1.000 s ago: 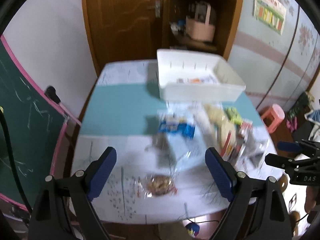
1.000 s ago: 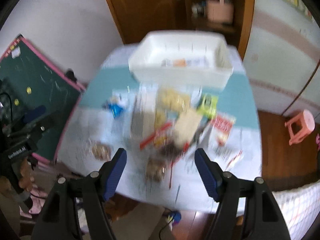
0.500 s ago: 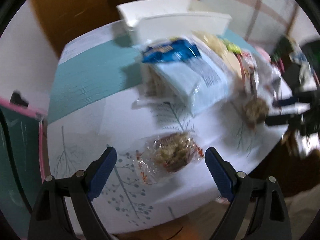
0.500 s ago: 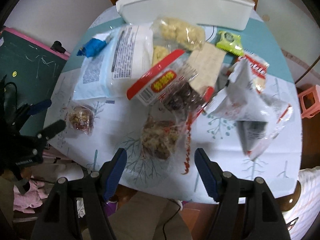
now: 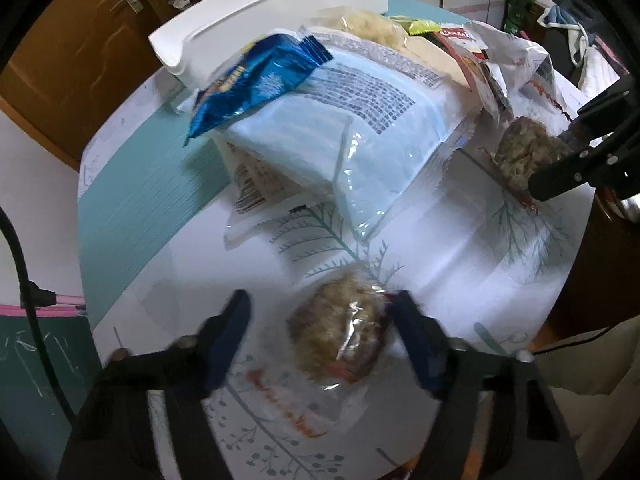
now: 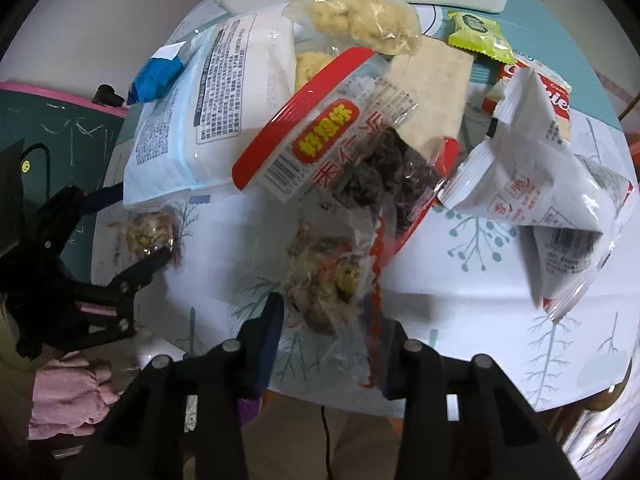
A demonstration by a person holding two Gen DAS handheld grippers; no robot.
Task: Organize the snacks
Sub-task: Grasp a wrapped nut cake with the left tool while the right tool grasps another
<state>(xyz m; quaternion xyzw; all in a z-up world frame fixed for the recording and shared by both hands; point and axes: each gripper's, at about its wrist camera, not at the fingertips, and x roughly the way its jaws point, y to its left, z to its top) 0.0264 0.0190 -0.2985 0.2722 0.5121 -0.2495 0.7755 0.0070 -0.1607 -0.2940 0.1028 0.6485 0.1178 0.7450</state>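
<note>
A heap of snack packets lies on the table in front of a white bin (image 5: 280,12). My left gripper (image 5: 320,332) is open, its blue fingers either side of a small clear-wrapped round cake (image 5: 340,332) on the tablecloth; this cake also shows in the right wrist view (image 6: 150,232). My right gripper (image 6: 332,336) is open around a second clear-wrapped cake (image 6: 324,276), which also shows in the left wrist view (image 5: 524,152). Neither cake is gripped.
A large pale blue packet (image 5: 352,128) with a blue bag (image 5: 256,80) on top lies mid-table. A red-lidded packet (image 6: 332,132), a white pouch (image 6: 552,192), a green packet (image 6: 480,36) and a yellow puffs bag (image 6: 356,16) lie beyond. The table edge is close.
Both grippers have dropped low and moved forward; each now has a wrapped cake between its open fingers. The fingers have narrowed a little.
</note>
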